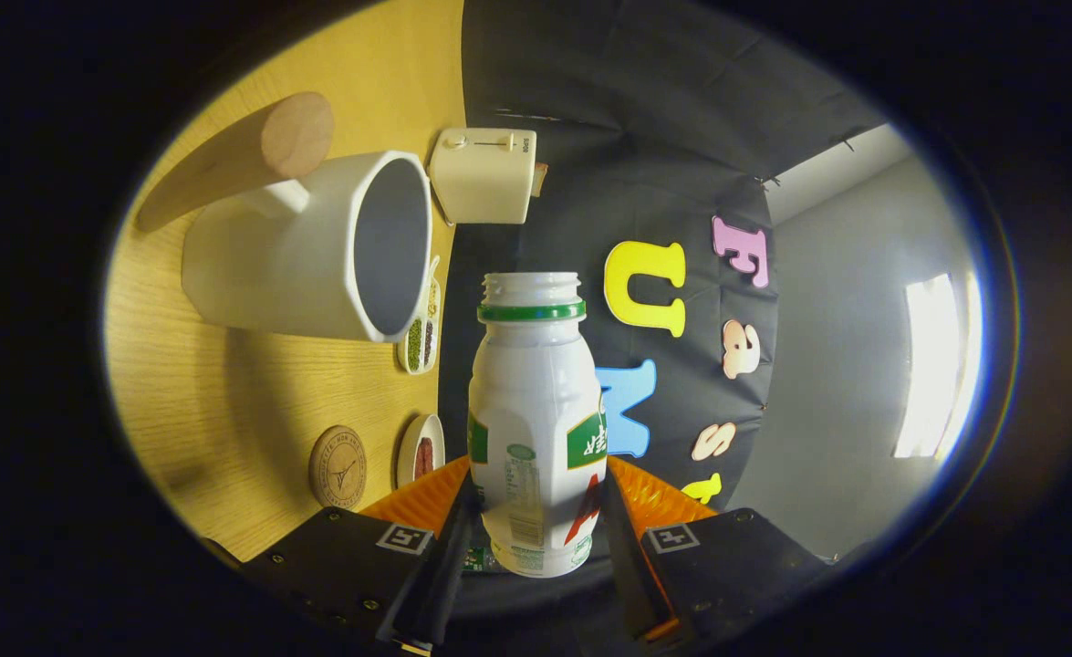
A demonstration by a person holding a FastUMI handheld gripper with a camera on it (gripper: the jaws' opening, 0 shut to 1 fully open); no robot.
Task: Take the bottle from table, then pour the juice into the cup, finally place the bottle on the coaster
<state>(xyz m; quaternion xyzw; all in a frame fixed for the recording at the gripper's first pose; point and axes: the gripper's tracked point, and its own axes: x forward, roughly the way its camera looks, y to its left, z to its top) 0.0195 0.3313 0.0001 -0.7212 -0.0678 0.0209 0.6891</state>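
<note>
My gripper is shut on a white plastic bottle with a green neck ring and an uncapped mouth. Both orange fingers press on its lower body. The whole view is rolled about a quarter turn, so the bottle is tipped on its side above the wooden table. Its mouth lies just past the rim of the white cup, which has a wooden handle. The cup's dark inside faces the bottle. The round cork coaster lies on the table close to the left finger.
A cream toaster-like box stands on the table beyond the cup. Two small white dishes with beans, one by the cup's rim and one beside the coaster, sit near the table's back edge. Grey wall lies behind the cloth.
</note>
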